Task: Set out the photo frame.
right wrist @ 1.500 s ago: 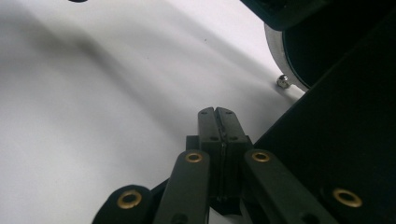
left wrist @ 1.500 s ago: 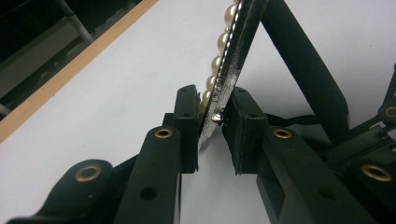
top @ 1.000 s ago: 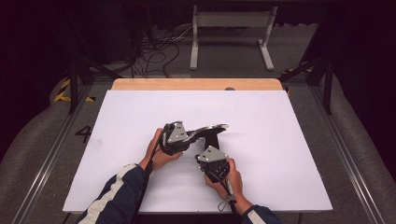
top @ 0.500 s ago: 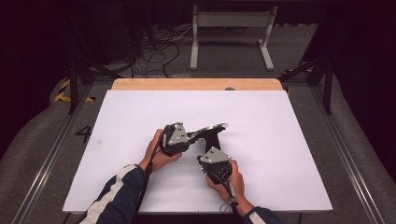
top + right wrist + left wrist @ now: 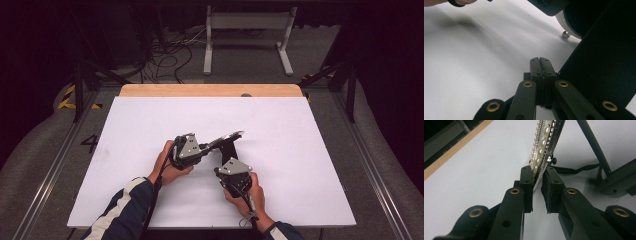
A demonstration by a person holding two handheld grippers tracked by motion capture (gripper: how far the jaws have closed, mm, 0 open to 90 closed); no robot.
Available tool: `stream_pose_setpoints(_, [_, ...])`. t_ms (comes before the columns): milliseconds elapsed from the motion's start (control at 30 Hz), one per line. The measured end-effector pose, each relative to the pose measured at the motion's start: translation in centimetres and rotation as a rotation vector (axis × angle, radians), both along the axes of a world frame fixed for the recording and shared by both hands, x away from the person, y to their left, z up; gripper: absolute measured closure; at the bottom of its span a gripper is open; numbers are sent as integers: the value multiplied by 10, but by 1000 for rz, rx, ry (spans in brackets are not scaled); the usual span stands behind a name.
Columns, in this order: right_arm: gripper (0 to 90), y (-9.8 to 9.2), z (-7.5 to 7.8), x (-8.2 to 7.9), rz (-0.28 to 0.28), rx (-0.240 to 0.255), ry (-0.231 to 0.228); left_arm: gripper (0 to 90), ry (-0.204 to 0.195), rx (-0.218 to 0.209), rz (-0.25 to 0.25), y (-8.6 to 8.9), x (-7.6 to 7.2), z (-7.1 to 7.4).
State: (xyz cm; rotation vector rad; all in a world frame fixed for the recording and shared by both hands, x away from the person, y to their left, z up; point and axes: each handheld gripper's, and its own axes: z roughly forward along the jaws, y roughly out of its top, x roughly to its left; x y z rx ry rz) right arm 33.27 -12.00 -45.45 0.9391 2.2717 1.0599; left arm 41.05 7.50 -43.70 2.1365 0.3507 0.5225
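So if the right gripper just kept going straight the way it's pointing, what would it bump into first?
Probably the black stand of the pearl-edged frame: it rises just beside the right gripper, whose jaws are shut. Depth is unclear; it might slip past onto the white table.

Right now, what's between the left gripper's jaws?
The rim of a pearl-trimmed frame, edge-on, sits between the left gripper pads, which have just been closing on it. Its black back stand rises behind. The frame's face can't be seen from this angle.
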Motion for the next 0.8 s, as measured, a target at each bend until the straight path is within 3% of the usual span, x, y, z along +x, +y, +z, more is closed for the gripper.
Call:
stream_pose_setpoints(267, [900, -1, 1, 0, 3, 6, 7, 759, -6, -37, -9, 0, -2, 3])
stream_pose_setpoints(500, [900, -2, 2, -1, 1, 8, 1, 732, -4, -44, -4, -3, -2, 2])
stream_pose_setpoints(800, [900, -6, 3, 0, -2, 18, 11, 782, -23, -8, -12, -3, -3, 4])
